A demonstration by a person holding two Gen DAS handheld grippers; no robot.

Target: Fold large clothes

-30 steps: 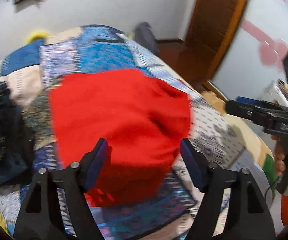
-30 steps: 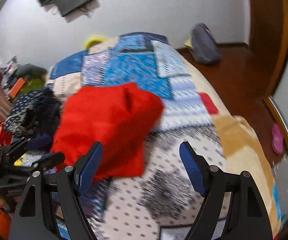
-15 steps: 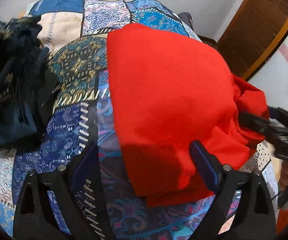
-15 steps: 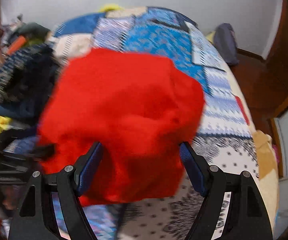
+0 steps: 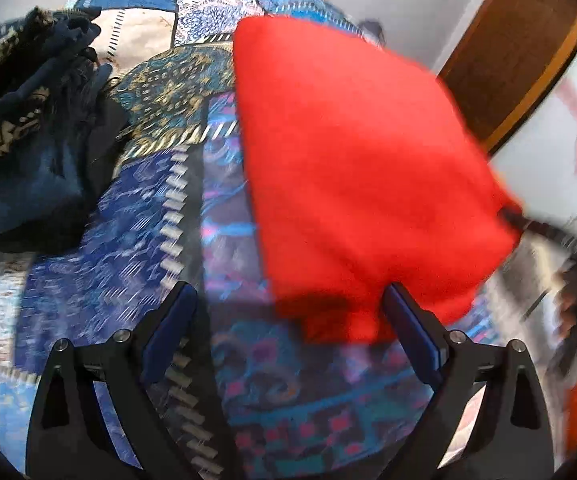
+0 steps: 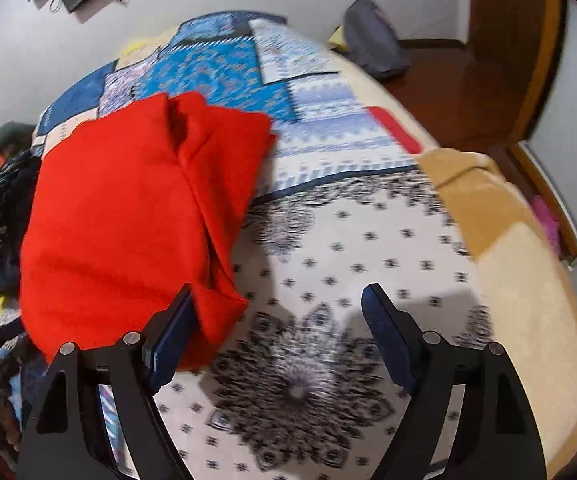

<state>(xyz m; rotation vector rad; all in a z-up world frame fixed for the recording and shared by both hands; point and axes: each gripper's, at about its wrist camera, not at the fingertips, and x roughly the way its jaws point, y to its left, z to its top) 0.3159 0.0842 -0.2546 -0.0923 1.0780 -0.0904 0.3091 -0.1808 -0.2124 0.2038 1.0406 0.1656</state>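
Both claws gape wide, gripping nothing: the red garment [image 6: 128, 220] lies folded on the bed [image 6: 348, 240], ahead-left of the right claw [image 6: 276, 340], ahead-right of the left claw [image 5: 288, 332], apparently released.

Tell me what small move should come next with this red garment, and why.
Probably bring the open right gripper left onto the near corner of the red garment to pinch it. Both grippers are open and holding nothing, and the garment lies bunched and creased on the patchwork bedspread, so folding isn't finished.
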